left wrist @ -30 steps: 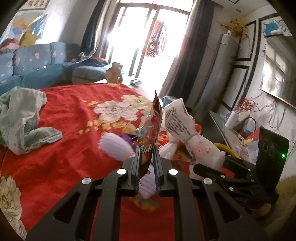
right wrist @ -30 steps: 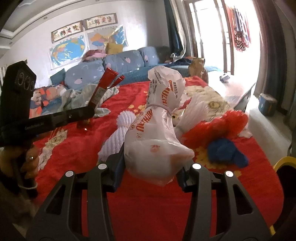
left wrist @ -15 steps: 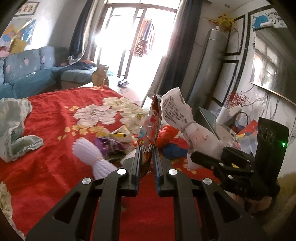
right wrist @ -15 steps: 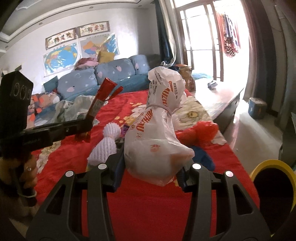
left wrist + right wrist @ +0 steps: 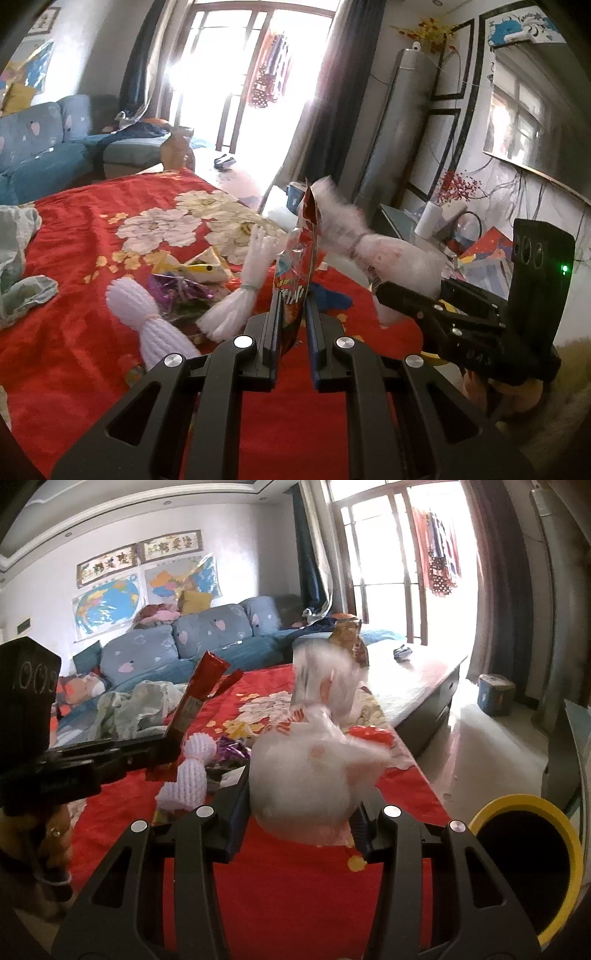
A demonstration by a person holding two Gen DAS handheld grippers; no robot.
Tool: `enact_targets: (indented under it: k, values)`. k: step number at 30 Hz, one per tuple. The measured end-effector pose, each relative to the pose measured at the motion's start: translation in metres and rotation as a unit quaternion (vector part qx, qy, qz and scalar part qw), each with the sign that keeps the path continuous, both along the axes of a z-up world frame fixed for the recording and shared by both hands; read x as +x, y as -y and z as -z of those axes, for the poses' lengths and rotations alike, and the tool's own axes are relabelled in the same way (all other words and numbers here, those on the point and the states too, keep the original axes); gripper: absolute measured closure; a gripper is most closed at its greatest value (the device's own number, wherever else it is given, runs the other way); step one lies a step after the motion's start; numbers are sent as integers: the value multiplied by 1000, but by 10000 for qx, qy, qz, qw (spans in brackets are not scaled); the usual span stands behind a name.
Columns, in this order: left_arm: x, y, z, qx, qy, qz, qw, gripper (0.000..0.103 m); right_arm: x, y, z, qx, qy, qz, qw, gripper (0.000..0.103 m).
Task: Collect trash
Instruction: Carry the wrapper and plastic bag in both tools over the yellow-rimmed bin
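Observation:
My left gripper (image 5: 291,314) is shut on a red snack wrapper (image 5: 300,254) that stands up between its pads. My right gripper (image 5: 301,805) is shut on a white tied plastic bag (image 5: 306,775), which is blurred with motion. In the left wrist view, that bag (image 5: 388,254) and the right gripper (image 5: 391,295) sit just to the right. The right wrist view shows the left gripper (image 5: 162,746) with the red wrapper (image 5: 199,690) at the left. A black bin with a yellow rim (image 5: 491,808) stands at lower right. Foam nets (image 5: 147,321) and a purple wrapper (image 5: 177,291) lie on the red cloth.
The red flowered cloth (image 5: 92,350) covers a table below both grippers. A crumpled pale green cloth (image 5: 18,280) lies at its left. A blue sofa (image 5: 177,646) is behind, a low wooden table (image 5: 413,686) with a jar (image 5: 347,638) towards the window. A person's hand (image 5: 44,845) holds the left gripper.
Both views have swung right across the red cloth. The yellow-rimmed bin has come into the right wrist view. The white bag now blurs. Both grips are unchanged.

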State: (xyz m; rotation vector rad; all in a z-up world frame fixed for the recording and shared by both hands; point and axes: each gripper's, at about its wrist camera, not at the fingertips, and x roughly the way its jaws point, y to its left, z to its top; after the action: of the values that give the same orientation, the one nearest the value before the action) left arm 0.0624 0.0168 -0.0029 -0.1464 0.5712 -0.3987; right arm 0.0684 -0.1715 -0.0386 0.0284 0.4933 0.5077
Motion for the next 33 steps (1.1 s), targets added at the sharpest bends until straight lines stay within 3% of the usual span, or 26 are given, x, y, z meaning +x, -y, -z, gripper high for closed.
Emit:
enact_targets:
  k: [8, 19, 33]
  values:
    - [5, 23, 3, 10, -36, 234, 9997, 91, -1, 20, 3, 17, 16, 178, 9998, 74]
    - [18, 60, 4, 3, -47, 620, 9981, 91, -10, 68, -1, 365, 90, 578, 9976, 75]
    - [34, 121, 17, 81, -191, 1164, 9930, 91, -11, 142, 7, 551, 24, 1909, 9801, 75]
